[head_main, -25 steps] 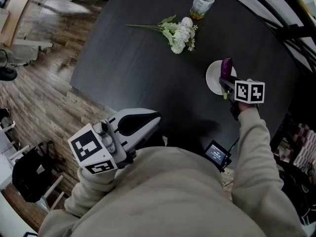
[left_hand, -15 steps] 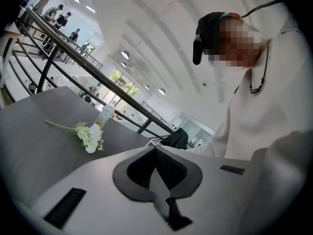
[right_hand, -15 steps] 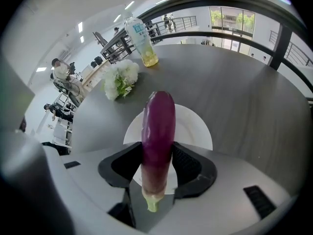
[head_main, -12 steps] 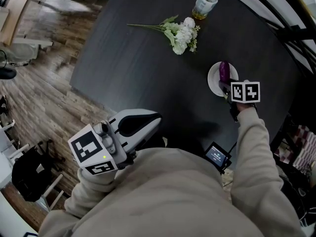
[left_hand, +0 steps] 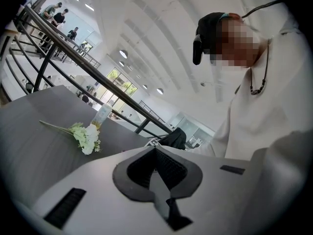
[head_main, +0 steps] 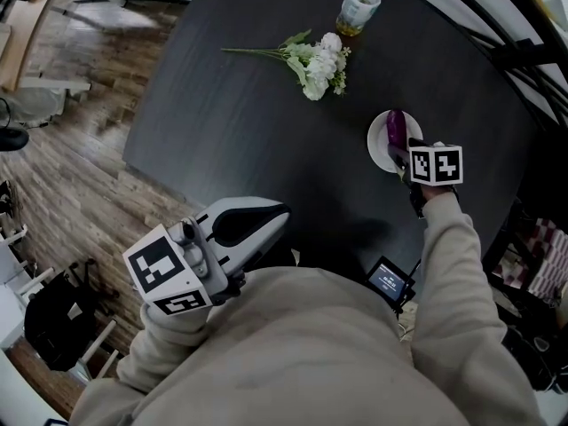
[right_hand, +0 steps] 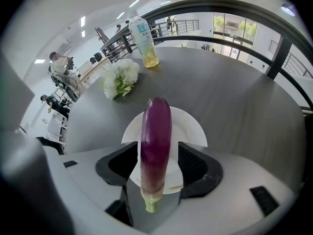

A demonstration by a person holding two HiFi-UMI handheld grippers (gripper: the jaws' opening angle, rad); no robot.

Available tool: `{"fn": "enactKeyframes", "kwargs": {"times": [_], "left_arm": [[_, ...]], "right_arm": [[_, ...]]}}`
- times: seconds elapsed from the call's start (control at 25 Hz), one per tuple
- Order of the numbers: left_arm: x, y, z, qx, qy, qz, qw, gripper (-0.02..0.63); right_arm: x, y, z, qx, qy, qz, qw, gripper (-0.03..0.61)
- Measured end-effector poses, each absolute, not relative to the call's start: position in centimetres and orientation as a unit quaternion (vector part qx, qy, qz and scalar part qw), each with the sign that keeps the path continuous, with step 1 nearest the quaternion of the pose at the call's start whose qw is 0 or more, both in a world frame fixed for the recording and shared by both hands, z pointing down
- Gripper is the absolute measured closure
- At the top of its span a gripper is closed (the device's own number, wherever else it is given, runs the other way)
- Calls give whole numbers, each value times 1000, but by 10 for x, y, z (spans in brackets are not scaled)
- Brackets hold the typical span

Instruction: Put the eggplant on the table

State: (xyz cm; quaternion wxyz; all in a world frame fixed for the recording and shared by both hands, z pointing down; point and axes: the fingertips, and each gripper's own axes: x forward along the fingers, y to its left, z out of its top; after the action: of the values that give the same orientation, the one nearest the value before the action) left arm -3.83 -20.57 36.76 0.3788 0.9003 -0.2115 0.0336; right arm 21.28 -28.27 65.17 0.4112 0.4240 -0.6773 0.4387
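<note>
A purple eggplant with a pale green stem end lies lengthwise over a white plate on the dark table. My right gripper points steeply down over the plate. Its jaws are opening with the eggplant between them. A gap shows between the right pad and the eggplant. My left gripper hangs near my body off the table's near edge. In the left gripper view its pads meet with nothing between them.
A bunch of white flowers lies on the far part of the table, with a clear drink bottle behind it. A small device with a lit screen sits by the table's near edge. Wooden floor lies to the left.
The right gripper has tipped a little more over the plate and shifted slightly left. The eggplant now rests lower on the plate. The left gripper has stayed put.
</note>
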Motion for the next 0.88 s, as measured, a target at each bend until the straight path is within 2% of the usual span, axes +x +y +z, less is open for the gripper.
{"fn": "enactKeyframes", "kwargs": {"times": [0.44,0.88], "left_arm": [[-19,-211,352,921,-155,39,357,609],[16,-228,308,953,-77,35,290,609]], "right_arm": [[231,-286,594,476,-678,425,364,330],[236,-261,450,520,-723,373,260,331]]}}
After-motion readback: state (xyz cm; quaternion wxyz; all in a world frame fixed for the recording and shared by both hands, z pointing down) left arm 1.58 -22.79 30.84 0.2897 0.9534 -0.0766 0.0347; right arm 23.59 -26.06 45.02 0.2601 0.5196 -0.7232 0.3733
